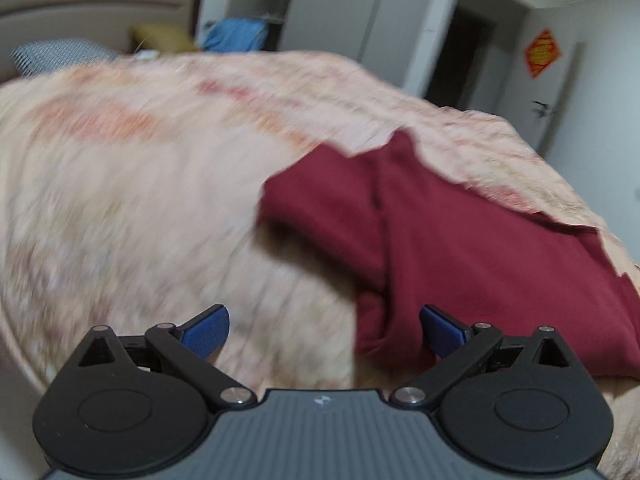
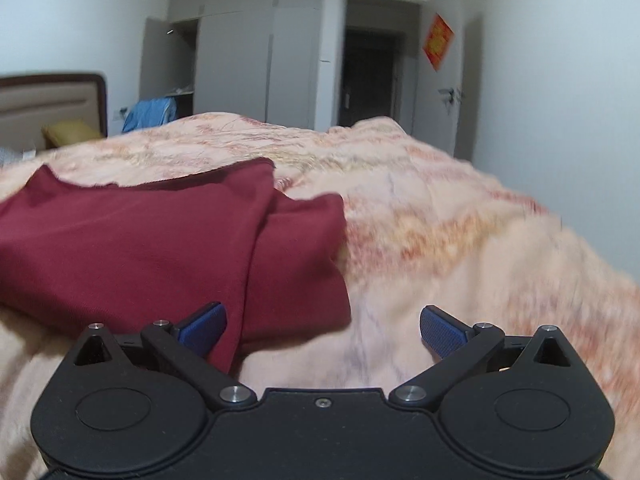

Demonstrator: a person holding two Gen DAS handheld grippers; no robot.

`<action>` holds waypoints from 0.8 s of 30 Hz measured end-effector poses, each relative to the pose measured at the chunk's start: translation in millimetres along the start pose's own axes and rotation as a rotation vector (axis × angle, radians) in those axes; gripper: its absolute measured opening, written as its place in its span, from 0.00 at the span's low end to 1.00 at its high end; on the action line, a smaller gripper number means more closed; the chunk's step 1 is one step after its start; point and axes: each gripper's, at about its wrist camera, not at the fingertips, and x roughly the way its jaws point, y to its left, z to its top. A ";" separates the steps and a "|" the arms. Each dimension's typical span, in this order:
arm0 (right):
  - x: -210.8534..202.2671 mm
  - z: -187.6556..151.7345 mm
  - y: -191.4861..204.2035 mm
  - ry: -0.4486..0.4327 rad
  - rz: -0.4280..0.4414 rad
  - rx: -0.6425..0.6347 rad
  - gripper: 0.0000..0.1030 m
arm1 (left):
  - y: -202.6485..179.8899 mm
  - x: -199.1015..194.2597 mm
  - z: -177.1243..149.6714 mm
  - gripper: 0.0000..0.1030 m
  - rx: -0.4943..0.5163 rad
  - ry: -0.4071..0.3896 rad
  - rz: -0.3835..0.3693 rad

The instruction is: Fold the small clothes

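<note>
pink bed [image 2: 440,220] carries a maroon shirt [image 2: 140,240]; left gripper [image 1: 324,330] and right gripper [image 2: 323,330], both spread wide and empty, flank it; next they likely pinch its near corners.

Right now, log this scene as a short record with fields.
garment: dark red shirt, spread flat, sleeves out
surface: peach patterned blanket on a bed
left hand-held gripper: open, empty, at the shirt's left sleeve
right hand-held gripper: open, empty, at the shirt's right sleeve
background: grey wardrobe, dark doorway
folding: not begun
</note>
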 end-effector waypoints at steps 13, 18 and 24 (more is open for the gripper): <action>3.5 -19.2 0.7 -0.053 -0.017 0.068 0.99 | 2.7 -0.3 -1.4 1.00 -0.040 0.023 0.022; 1.6 -12.4 3.4 -0.017 -0.041 0.081 0.99 | 2.4 2.0 1.3 1.00 -0.042 0.032 0.021; -9.4 8.4 15.0 0.011 -0.086 0.105 1.00 | 6.4 3.6 0.1 1.00 -0.047 0.028 0.008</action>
